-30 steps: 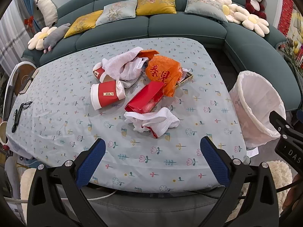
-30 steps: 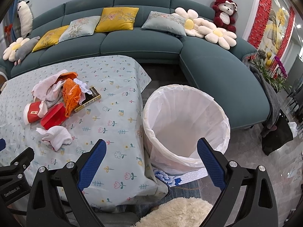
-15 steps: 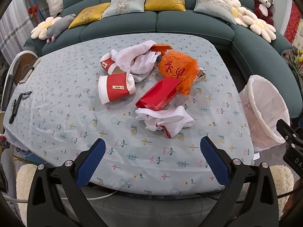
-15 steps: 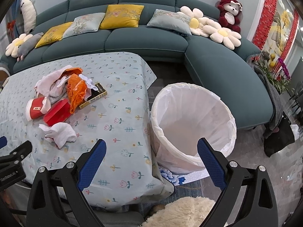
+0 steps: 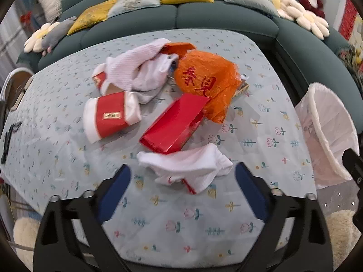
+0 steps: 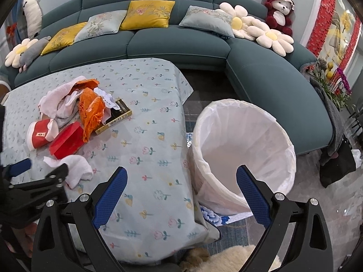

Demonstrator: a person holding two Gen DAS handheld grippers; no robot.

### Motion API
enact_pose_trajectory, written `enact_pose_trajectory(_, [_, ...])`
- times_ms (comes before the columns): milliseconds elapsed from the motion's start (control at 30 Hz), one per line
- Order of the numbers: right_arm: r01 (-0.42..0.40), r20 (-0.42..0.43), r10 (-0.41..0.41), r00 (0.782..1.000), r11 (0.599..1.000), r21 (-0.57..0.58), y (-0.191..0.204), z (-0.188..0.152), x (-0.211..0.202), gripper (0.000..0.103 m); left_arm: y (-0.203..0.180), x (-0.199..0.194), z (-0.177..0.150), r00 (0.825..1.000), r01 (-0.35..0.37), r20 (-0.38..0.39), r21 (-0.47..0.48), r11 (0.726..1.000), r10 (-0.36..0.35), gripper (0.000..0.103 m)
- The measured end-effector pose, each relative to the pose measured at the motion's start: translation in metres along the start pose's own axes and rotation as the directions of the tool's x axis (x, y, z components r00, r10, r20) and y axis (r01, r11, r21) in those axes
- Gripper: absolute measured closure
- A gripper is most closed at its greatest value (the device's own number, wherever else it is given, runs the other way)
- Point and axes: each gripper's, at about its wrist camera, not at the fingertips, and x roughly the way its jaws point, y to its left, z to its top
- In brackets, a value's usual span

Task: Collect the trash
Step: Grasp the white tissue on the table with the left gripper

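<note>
the left tool hung over a crumpled white cloth on the bench, jaws closing but seemingly not yet touching it. the right tool stood apart and empty, the lined bin at its one o'clock.

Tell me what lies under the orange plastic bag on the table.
The orange bag drapes over one end of a black and gold box and the far end of the red packet. What else it covers is hidden.

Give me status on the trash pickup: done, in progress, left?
Done: nothing; the lined bin looks empty. In progress: the left gripper is closing around the white crumpled cloth, not yet gripping. Left: the red box, orange bag, red-and-white cup and the rest of the pile. The right gripper is open.
</note>
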Motion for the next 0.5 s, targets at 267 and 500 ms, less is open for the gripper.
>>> enact_pose_trajectory(267, [-0.011,-0.014,0.010,1.000,1.000,-0.022,0.017,0.010,0.010,0.010,0.009,0.023,0.004,0.994,0.074,-0.075,-0.026,0.997,-0.075,0.087])
enact_pose_trajectory(500, [-0.046,-0.027,0.045,0.999,0.998,-0.039,0.040,0.012,0.012,0.010,0.034,-0.001,-0.004,0.992,0.122,-0.025,-0.077,0.990,-0.124,0.097])
